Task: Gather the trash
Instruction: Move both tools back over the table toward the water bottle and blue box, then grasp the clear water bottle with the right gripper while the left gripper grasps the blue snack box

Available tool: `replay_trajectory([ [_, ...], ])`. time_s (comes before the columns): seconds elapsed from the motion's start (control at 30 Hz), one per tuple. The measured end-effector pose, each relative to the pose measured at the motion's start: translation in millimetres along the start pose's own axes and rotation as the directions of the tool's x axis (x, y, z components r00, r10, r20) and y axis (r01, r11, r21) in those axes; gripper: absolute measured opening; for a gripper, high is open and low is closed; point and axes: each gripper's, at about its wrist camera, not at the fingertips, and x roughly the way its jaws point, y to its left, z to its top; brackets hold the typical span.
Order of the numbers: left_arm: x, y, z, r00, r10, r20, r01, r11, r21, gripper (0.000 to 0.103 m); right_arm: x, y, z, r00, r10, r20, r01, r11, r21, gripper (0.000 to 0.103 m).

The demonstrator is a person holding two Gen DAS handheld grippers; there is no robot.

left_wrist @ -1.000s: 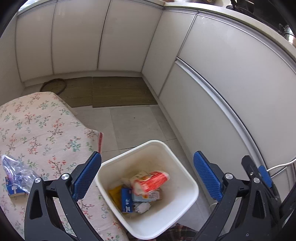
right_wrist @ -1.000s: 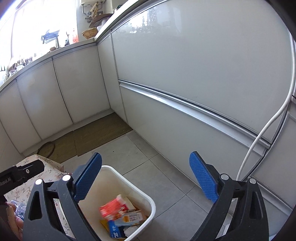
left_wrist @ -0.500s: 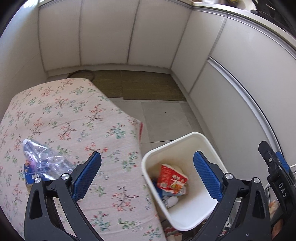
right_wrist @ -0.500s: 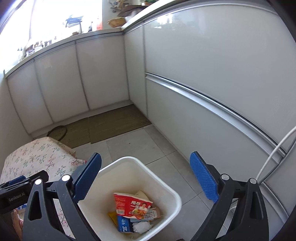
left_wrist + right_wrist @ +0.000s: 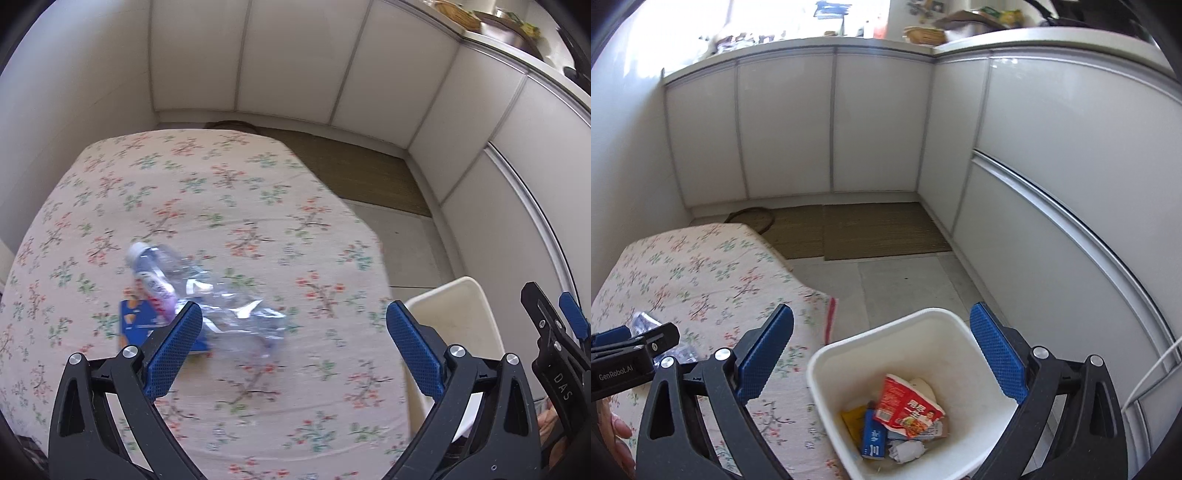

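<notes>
A crushed clear plastic bottle with a white cap lies on the floral tablecloth, partly over a flat blue packet. My left gripper is open and hovers just in front of the bottle, holding nothing. The white bin stands on the floor beside the table's right edge, with a red noodle wrapper, a blue box and paper scraps inside. My right gripper is open above the bin and empty. The bin's rim also shows in the left wrist view.
White cabinet fronts wrap around the back and right. Woven mats lie on the tiled floor by the cabinets. A white cable hangs at the right. The left gripper body and a person's fingers show at the left edge.
My left gripper has swung left from above the bin to over the table, bringing the bottle near its fingers. The right gripper tilted down and turned left, staying over the bin.
</notes>
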Motion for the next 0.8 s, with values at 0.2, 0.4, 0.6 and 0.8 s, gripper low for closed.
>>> replay_trajectory([
  [0.2, -3, 57, -2, 0.998, 0.069, -0.012, -0.07, 0.995, -0.071, 0.096, 8, 62, -1, 0.997, 0.077, -0.028, -0.08, 0.99, -0.117, 0.093],
  [0.4, -9, 121, -6, 0.989, 0.141, -0.039, -0.145, 0.98, -0.138, 0.096, 18, 121, -7, 0.975, 0.195, -0.109, -0.215, 0.949, -0.229, 0.093],
  [0.6, -16, 182, -14, 0.982, 0.171, -0.078, -0.184, 0.958, -0.219, 0.096, 42, 192, -17, 0.875, 0.367, -0.316, -0.468, 0.809, -0.356, 0.096],
  [0.8, -18, 219, -22, 0.988, 0.125, -0.091, -0.148, 0.934, -0.325, 0.096, 72, 248, -29, 0.723, 0.452, -0.522, -0.676, 0.617, -0.403, 0.096],
])
